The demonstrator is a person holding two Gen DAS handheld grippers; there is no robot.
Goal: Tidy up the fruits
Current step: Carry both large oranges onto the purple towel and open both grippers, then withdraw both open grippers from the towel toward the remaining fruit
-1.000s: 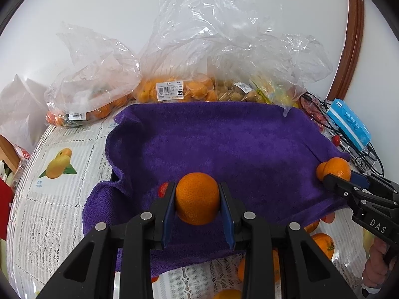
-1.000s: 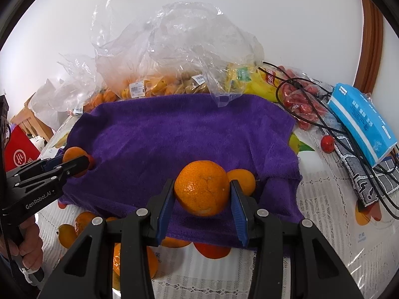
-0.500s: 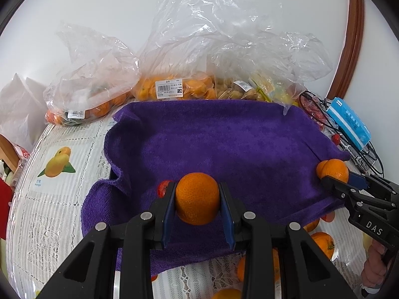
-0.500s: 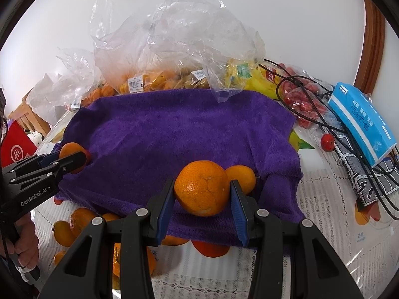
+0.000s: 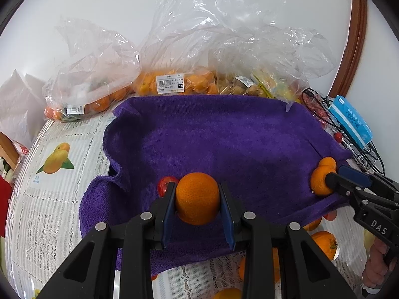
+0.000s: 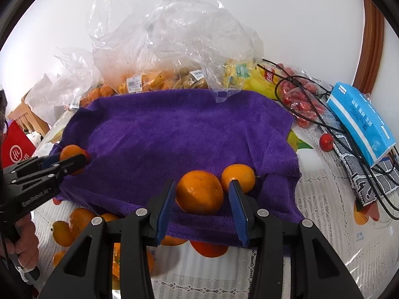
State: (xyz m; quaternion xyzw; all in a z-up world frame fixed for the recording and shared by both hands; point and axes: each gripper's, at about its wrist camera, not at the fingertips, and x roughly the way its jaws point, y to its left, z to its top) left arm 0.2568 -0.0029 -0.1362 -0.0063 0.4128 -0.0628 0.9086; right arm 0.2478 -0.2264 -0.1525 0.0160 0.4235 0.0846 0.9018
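With the right gripper [image 6: 200,196] spread around its orange [image 6: 199,191] on the purple towel [image 6: 174,134], the fruit may roll into the neighbouring mandarin [image 6: 238,175] just beyond its right finger, while the left gripper [image 5: 197,206] clamps another orange [image 5: 197,198].

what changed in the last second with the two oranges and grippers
The right gripper has spread its fingers: a gap now shows between the right pad and its orange, which sits low on the purple towel beside a smaller orange, so it looks released. The left gripper stays clamped on its orange near the towel's front edge, barely moved. Bags and tissue pack are unchanged.
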